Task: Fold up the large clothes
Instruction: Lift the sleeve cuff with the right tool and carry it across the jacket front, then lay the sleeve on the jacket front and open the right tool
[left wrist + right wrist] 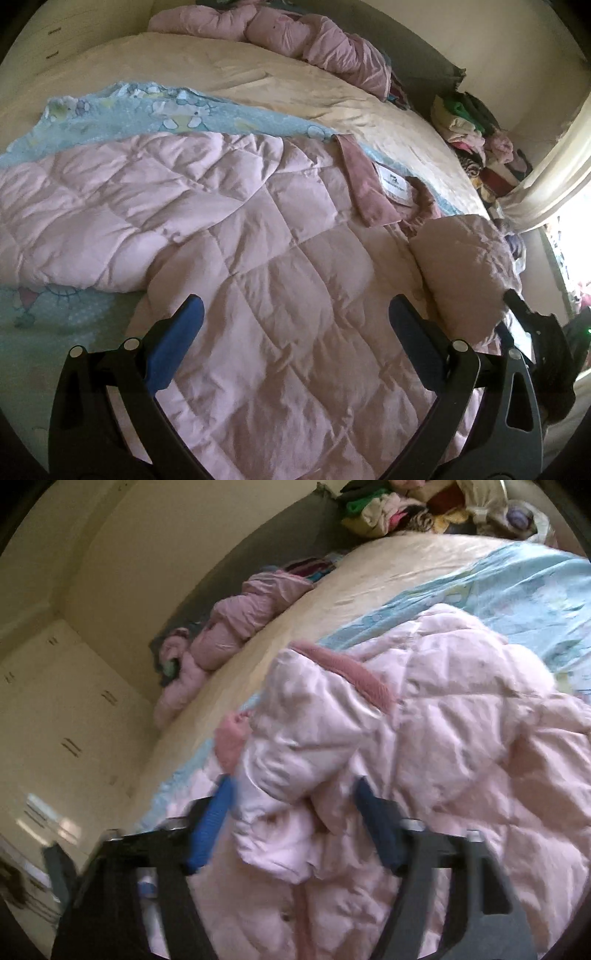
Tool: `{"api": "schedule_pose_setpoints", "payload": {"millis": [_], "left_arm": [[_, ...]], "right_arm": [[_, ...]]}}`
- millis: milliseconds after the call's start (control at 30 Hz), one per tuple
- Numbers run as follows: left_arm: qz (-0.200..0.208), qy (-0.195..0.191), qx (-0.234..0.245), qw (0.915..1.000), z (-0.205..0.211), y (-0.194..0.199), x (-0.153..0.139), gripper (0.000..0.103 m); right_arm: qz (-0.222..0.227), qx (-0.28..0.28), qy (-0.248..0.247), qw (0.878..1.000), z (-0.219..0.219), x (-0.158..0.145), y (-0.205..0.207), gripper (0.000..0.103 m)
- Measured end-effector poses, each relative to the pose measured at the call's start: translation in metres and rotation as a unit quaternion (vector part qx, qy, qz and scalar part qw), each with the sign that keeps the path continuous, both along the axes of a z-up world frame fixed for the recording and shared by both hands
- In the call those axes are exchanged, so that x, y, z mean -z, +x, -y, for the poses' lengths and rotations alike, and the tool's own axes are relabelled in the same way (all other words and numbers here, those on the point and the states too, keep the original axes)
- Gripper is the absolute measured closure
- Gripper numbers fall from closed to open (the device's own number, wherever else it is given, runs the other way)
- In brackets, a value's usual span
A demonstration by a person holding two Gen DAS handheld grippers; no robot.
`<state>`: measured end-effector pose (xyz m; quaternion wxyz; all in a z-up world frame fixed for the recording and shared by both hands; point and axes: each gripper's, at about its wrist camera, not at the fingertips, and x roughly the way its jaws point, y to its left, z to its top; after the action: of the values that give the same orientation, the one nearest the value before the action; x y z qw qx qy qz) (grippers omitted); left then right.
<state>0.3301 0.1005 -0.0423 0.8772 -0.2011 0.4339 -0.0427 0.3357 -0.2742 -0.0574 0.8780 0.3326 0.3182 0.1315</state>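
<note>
I see the pink quilted coat (pixel 258 229) spread on the bed (pixel 207 70), its white neck label (pixel 393 184) too blurred to read. My left hand-held gripper (pixel 295 314) hovers released above it; the right hand-held gripper (pixel 293 797) stands parted around a bunched fold.

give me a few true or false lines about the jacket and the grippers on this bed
1. The pink jacket lies on a blue patterned sheet. True.
2. The left gripper is clamped on the jacket. False: its jaws stand wide apart above the quilted fabric.
3. A folded part of the jacket sits between the right gripper's fingers. True.
4. The jacket's collar is green. False: it is dark pink.
5. A pile of mixed clothes sits beyond the bed's far corner. True.
</note>
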Motion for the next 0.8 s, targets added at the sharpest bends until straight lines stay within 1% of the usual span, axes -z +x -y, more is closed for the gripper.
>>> {"api": "schedule_pose_setpoints", "payload": {"millis": [33,133,233,267,333,433,467,533,600,633,667,800], "left_arm": [[0.001,-0.007,0.000,1.0000,-0.001,0.000,0.000,0.009],[0.014,-0.028,-0.013,0.9994,-0.010,-0.001,-0.003,0.009],[0.027,-0.051,-0.023,0.9981,-0.018,-0.003,-0.005,0.009],[0.029,-0.059,-0.024,0.9975,-0.020,-0.003,-0.005,0.009],[0.032,-0.070,-0.026,0.9967,-0.023,-0.004,-0.005,0.009],[0.029,-0.085,-0.022,0.9957,-0.024,-0.001,-0.002,0.009],[0.027,-0.093,-0.019,0.9951,-0.024,-0.001,-0.001,0.009],[0.024,-0.113,-0.013,0.9933,-0.023,0.001,0.003,0.009],[0.022,-0.132,-0.009,0.9909,-0.023,0.003,0.007,0.009],[0.023,-0.146,-0.006,0.9890,-0.024,0.004,0.009,0.009],[0.025,-0.153,-0.004,0.9880,-0.023,0.003,0.009,0.009],[0.028,-0.183,0.000,0.9828,-0.023,0.005,0.013,0.009]], "right_arm": [[0.015,-0.027,0.003,1.000,-0.006,-0.007,0.002,0.076],[0.064,-0.084,-0.051,0.993,-0.037,-0.030,-0.002,0.077],[0.080,-0.136,-0.093,0.983,-0.069,-0.035,-0.006,0.077],[0.082,-0.154,-0.110,0.978,-0.081,-0.034,-0.008,0.079],[0.080,-0.178,-0.126,0.973,-0.096,-0.029,-0.008,0.079],[0.069,-0.217,-0.167,0.959,-0.121,-0.018,-0.011,0.080],[0.065,-0.232,-0.168,0.956,-0.127,-0.014,-0.011,0.080],[0.052,-0.248,-0.169,0.952,-0.138,-0.006,-0.012,0.080],[0.045,-0.262,-0.181,0.947,-0.146,0.002,-0.014,0.080],[0.044,-0.267,-0.188,0.944,-0.148,0.003,-0.016,0.080],[0.044,-0.269,-0.192,0.943,-0.151,0.004,-0.016,0.077],[0.044,-0.281,-0.199,0.938,-0.157,0.003,-0.020,0.075]]}}
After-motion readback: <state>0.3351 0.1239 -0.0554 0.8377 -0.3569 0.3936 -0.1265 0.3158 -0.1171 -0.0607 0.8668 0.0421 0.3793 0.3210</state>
